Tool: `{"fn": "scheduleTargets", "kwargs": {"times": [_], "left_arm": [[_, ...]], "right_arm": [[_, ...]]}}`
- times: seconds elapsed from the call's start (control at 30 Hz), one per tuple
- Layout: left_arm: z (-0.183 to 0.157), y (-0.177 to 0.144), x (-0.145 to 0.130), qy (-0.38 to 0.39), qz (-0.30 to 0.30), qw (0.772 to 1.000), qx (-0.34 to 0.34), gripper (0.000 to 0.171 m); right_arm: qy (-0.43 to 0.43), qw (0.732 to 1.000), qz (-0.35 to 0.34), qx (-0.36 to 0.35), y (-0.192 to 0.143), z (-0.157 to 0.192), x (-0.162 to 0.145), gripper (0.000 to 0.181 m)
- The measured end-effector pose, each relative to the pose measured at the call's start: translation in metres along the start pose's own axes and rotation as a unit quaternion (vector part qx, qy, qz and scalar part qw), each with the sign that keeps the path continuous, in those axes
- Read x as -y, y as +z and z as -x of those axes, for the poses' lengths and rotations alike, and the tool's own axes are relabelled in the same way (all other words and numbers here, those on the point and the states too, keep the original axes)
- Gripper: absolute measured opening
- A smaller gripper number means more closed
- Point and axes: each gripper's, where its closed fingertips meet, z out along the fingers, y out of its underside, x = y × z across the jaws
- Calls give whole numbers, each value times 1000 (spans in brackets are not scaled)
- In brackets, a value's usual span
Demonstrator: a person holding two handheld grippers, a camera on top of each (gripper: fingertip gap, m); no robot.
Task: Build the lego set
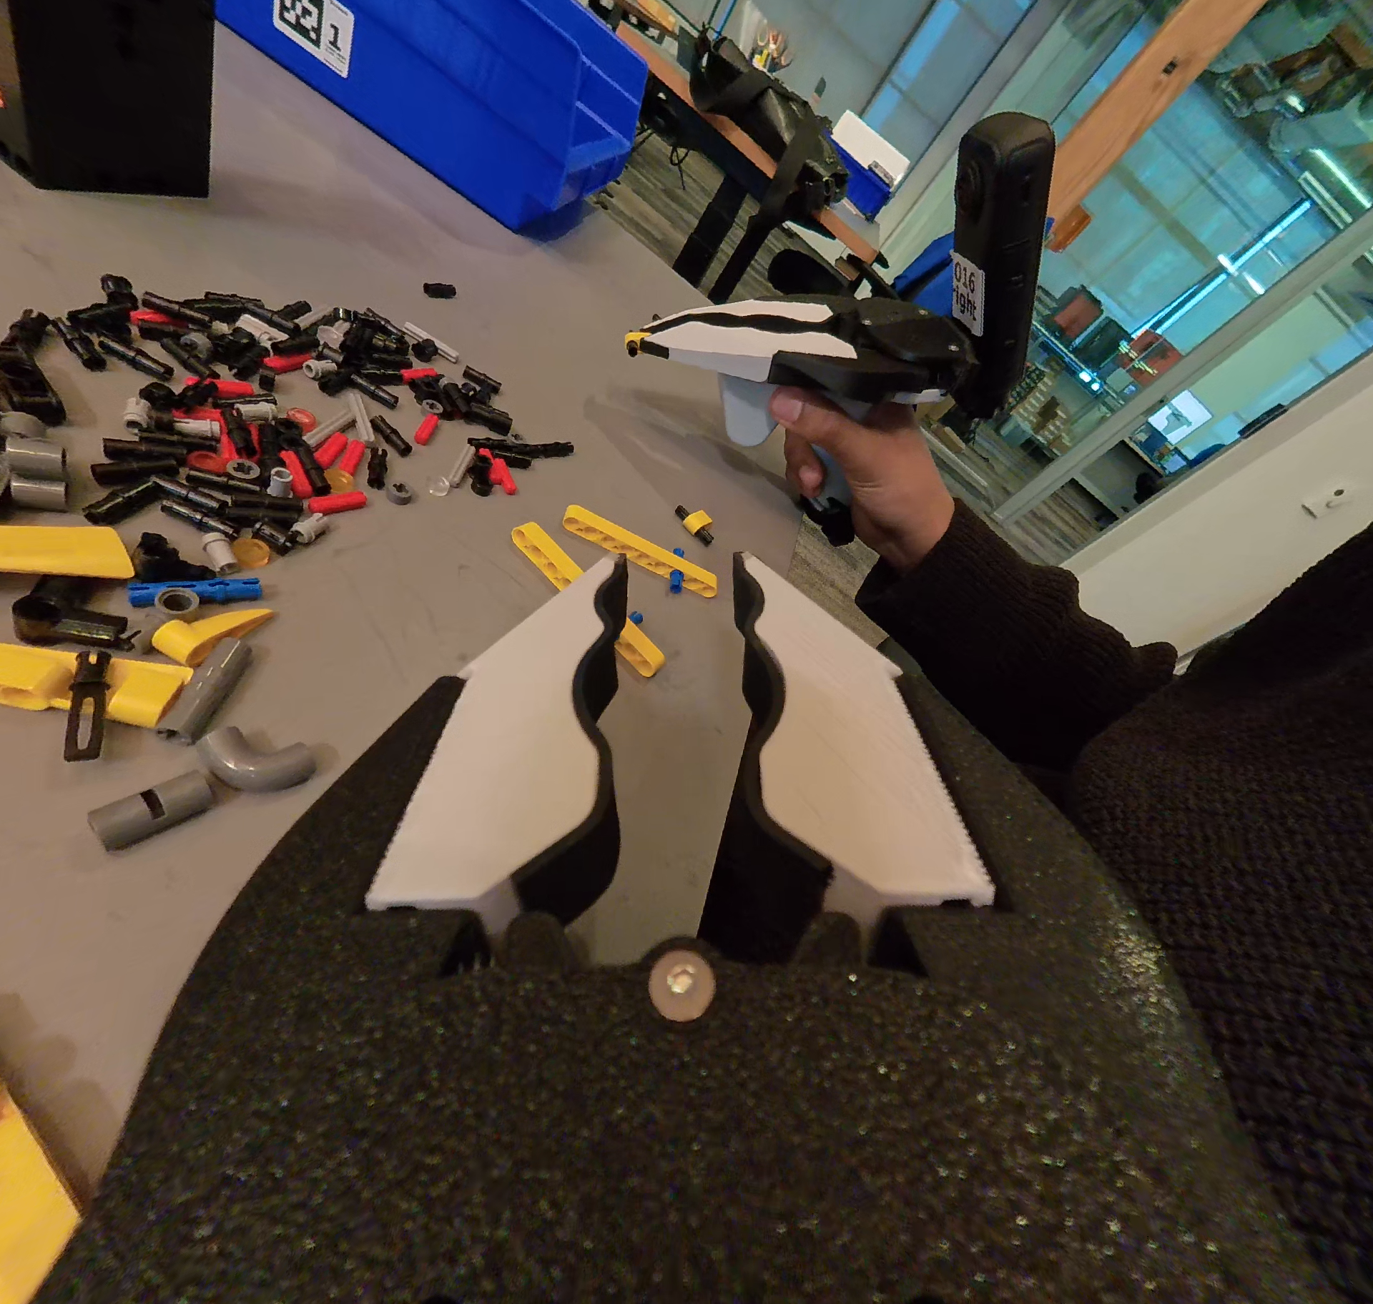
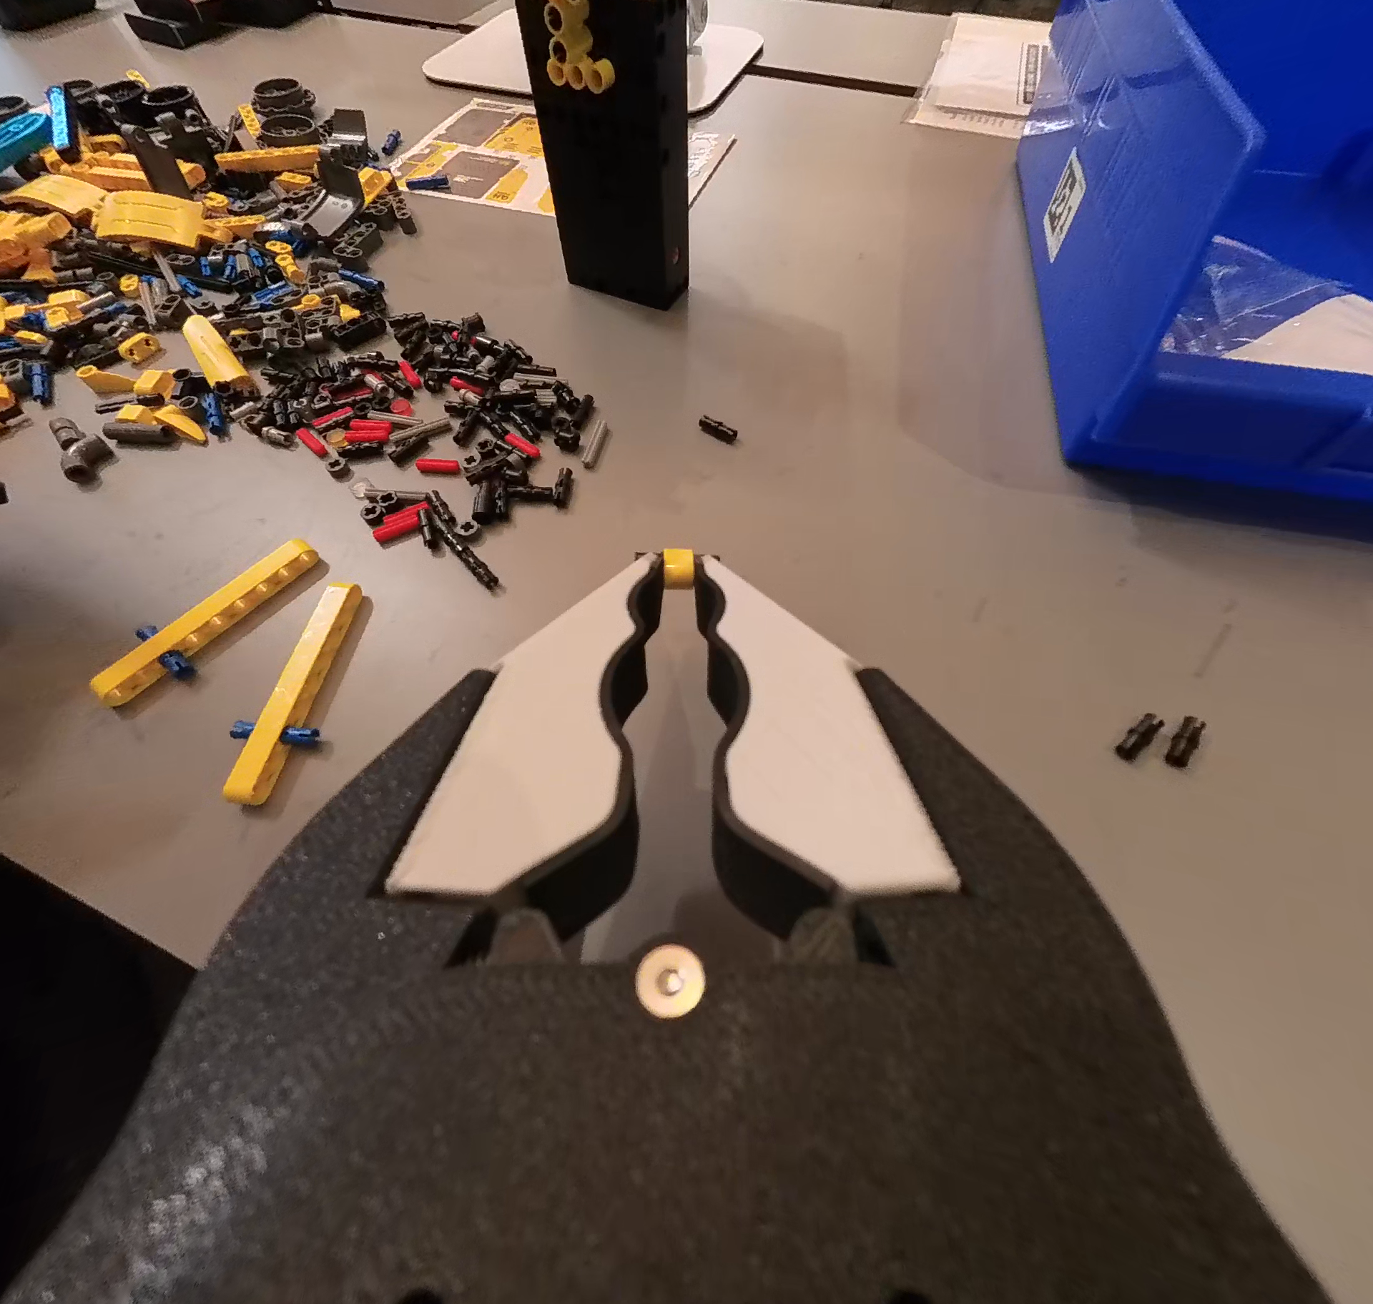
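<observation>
My right gripper (image 2: 679, 569) is shut on a small yellow connector piece (image 2: 679, 567) and holds it above the grey table. It also shows in the left wrist view (image 1: 634, 346), held up by a hand, with the yellow piece (image 1: 633, 341) at its tips. My left gripper (image 1: 679, 561) is open and empty, low over two yellow beams (image 1: 637, 549) with blue pins. Another small yellow piece with a black pin (image 1: 695, 523) lies just beyond them. In the right wrist view the two yellow beams (image 2: 208, 622) lie at the left.
A pile of black, red, grey and yellow building parts (image 1: 245, 414) covers the table's left. A blue bin (image 1: 446, 65) stands at the back, also at the right (image 2: 1203, 228). A black upright block with yellow parts (image 2: 609, 124) stands ahead. Two black pins (image 2: 1159, 737) lie right. The left gripper's tips are roughly 20 cm from the right gripper's.
</observation>
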Motion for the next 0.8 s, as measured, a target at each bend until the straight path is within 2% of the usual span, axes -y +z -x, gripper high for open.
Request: {"fn": "scheduleTargets", "kwargs": {"times": [0.8], "left_arm": [[0,0,0,-2,-1,1000,-3,28]], "right_arm": [[-1,1000,-5,-5,-1,-1,1,8]]}}
